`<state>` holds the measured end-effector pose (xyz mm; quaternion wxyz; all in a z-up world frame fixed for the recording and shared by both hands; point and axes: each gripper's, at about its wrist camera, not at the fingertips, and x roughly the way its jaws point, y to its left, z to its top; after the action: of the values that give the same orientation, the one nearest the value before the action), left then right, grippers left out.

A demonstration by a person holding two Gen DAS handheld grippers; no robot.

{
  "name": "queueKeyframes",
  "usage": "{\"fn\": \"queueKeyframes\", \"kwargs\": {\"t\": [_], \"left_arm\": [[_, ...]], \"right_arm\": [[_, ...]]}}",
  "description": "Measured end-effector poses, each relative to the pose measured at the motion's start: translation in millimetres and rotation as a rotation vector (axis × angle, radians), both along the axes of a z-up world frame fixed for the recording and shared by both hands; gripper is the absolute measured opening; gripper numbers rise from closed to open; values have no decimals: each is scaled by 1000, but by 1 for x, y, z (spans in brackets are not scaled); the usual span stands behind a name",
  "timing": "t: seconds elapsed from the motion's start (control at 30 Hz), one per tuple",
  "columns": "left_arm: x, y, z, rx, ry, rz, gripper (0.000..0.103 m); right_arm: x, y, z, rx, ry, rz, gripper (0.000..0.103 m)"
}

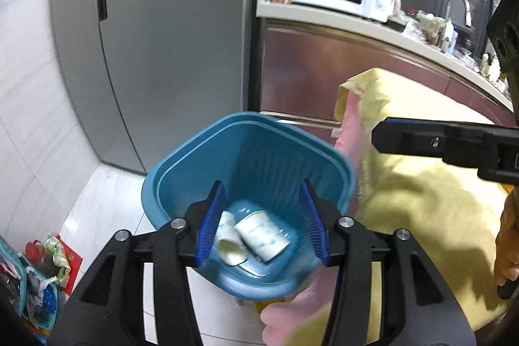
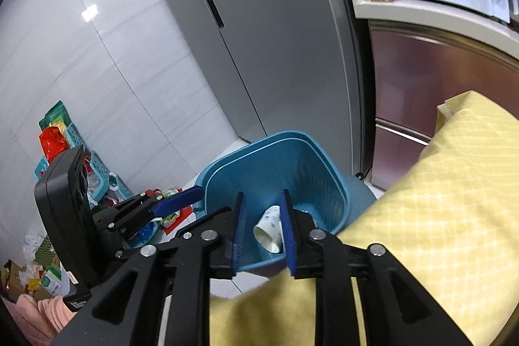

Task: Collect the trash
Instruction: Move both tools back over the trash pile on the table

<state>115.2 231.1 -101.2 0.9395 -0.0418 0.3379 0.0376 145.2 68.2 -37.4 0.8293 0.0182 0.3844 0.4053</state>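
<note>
Two crumpled white paper cups point(image 1: 249, 235) lie at the bottom of the blue trash bin point(image 1: 181, 171) on the white floor beside the yellow-clothed table point(image 1: 421, 184). My left gripper point(image 1: 262, 224) and right gripper point(image 2: 263, 231) hang above it, jaws parted, holding nothing.

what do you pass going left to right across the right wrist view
clutter of packets and teal baskets on the floor → left gripper → blue bin with paper cups inside → yellow cloth
</note>
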Motion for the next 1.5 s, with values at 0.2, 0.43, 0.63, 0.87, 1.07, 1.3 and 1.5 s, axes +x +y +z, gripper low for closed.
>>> {"fn": "queueKeyframes", "kwargs": {"t": [0.2,0.43,0.63,0.87,1.07,1.3,1.5], "left_arm": [[-18,-24,22,7,-52,-46,55],[-36,-61,43,-7,-101,-119,60],[-46,-103,52,-31,-120,-228,60],[-56,-162,55,-51,-120,-382,60],[-62,-213,51,-78,-90,-508,60],[-52,-261,46,-108,-43,-633,60],[-44,-296,44,-151,3,-717,60]], "right_arm": [[-22,-29,17,22,-58,-22,32],[-48,-76,33,33,-136,-71,41],[-72,-126,39,31,-174,-155,41],[-99,-201,44,35,-199,-314,41],[-126,-266,42,50,-208,-479,41],[-145,-325,45,62,-240,-645,41],[-142,-358,35,64,-216,-741,41]]}}
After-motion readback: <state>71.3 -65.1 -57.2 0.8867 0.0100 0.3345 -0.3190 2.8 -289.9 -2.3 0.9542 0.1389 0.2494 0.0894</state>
